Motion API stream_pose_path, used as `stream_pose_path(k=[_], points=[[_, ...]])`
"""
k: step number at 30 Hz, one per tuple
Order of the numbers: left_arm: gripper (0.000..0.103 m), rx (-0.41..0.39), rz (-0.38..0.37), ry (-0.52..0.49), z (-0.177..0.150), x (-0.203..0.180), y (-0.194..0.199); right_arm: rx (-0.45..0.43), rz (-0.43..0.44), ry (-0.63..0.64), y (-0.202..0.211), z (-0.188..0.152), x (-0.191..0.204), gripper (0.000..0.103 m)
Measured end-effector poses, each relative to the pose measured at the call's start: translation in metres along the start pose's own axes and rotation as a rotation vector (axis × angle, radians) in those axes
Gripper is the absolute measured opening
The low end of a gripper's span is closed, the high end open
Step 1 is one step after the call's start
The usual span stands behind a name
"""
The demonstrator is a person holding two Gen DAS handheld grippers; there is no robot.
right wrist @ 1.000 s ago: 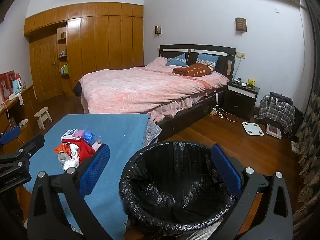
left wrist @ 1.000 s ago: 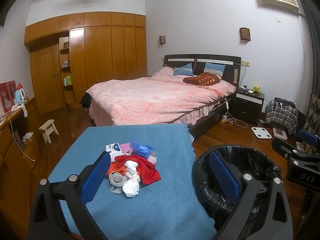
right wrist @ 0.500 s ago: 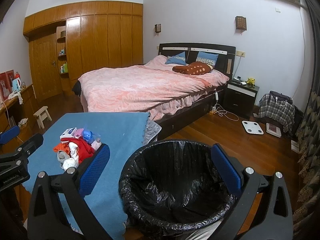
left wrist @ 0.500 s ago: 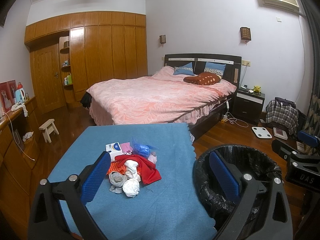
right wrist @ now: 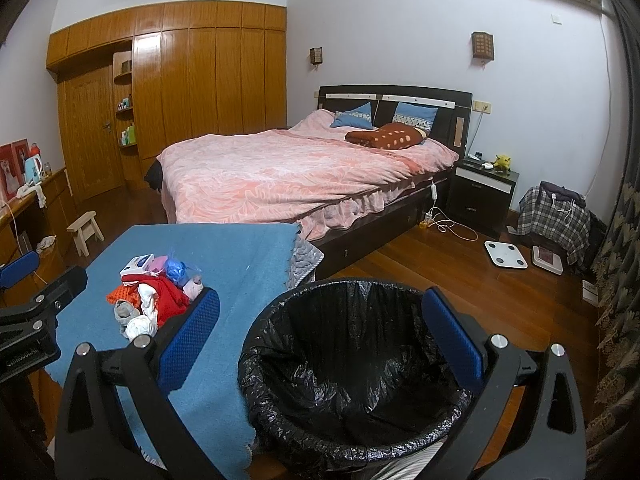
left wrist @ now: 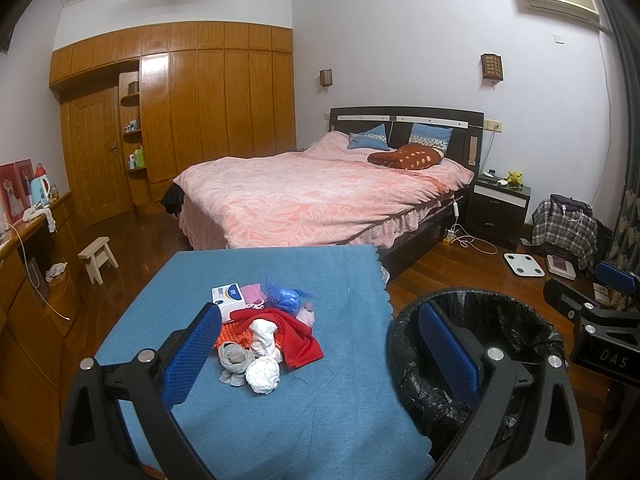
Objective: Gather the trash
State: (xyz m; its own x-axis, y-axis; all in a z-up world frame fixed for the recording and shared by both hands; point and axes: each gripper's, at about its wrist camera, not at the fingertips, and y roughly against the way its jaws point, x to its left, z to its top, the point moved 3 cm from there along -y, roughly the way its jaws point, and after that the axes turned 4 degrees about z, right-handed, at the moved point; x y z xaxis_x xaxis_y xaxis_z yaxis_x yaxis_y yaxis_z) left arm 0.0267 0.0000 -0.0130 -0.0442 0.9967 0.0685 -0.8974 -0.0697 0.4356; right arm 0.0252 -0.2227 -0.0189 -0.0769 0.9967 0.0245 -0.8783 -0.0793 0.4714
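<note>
**Bedroom table, trash heaped beside the bin**

Blue-clothed table [left wrist: 312, 408] carries the trash pile [left wrist: 264, 336], ahead of the left gripper [left wrist: 320, 356], nearer its left jaw. Right gripper [right wrist: 320, 344] hangs over the black-lined bin [right wrist: 352, 364]. Both jaws spread, empty.

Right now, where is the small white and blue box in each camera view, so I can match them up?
Left wrist: box left of centre, at the pile's far left edge.
Right wrist: box far left, again at the pile's far edge.
Shared landmark: blue bag just right of it.
</note>
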Motion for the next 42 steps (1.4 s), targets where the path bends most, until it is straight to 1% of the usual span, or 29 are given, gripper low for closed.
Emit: stream_pose_path(k=[9, 10, 11, 19, 20, 22, 29, 31, 35, 36, 40, 42], points=[[0.097, 0.001, 0.0, 0.0, 0.0, 0.0, 0.0, 0.005, 0.003, 0.001, 0.002, -0.001, 0.001, 0.098], [0.097, 0.001, 0.0, 0.0, 0.0, 0.0, 0.0, 0.005, 0.003, 0.001, 0.001, -0.011, 0.0, 0.098], [0.097, 0.001, 0.0, 0.001, 0.0, 0.0, 0.0, 0.003, 0.001, 0.0, -0.008, -0.008, 0.002, 0.098], [0.097, 0.001, 0.0, 0.001, 0.0, 0.0, 0.0, -0.002, 0.002, -0.004, -0.003, -0.016, 0.003, 0.098], [0.097, 0.001, 0.0, 0.001, 0.0, 0.0, 0.0, -0.001, 0.001, -0.002, -0.009, -0.019, 0.004, 0.098], [0.097, 0.003, -0.001, 0.001, 0.0, 0.0, 0.0, 0.005, 0.001, -0.001, -0.01, -0.009, 0.004, 0.098], [0.097, 0.004, -0.001, 0.002, 0.0, 0.0, 0.0, 0.003, 0.002, 0.0, -0.009, -0.02, 0.008, 0.098], [0.097, 0.003, 0.0, 0.001, 0.0, 0.0, 0.0, 0.006, 0.002, -0.001, -0.008, -0.008, 0.003, 0.098], [0.097, 0.003, 0.001, 0.003, 0.0, 0.0, 0.0, 0.009, 0.007, 0.002, -0.009, -0.014, 0.005, 0.098], [0.097, 0.003, 0.001, 0.003, -0.001, 0.003, -0.003, 0.011, 0.009, 0.004, -0.016, -0.014, 0.015, 0.098], [0.097, 0.004, 0.002, 0.007, -0.006, 0.007, -0.006, 0.014, 0.016, 0.009, -0.018, -0.02, 0.021, 0.098], [0.097, 0.007, 0.003, 0.011, -0.011, 0.01, -0.011, 0.017, 0.02, 0.01, -0.018, -0.012, 0.021, 0.098]])
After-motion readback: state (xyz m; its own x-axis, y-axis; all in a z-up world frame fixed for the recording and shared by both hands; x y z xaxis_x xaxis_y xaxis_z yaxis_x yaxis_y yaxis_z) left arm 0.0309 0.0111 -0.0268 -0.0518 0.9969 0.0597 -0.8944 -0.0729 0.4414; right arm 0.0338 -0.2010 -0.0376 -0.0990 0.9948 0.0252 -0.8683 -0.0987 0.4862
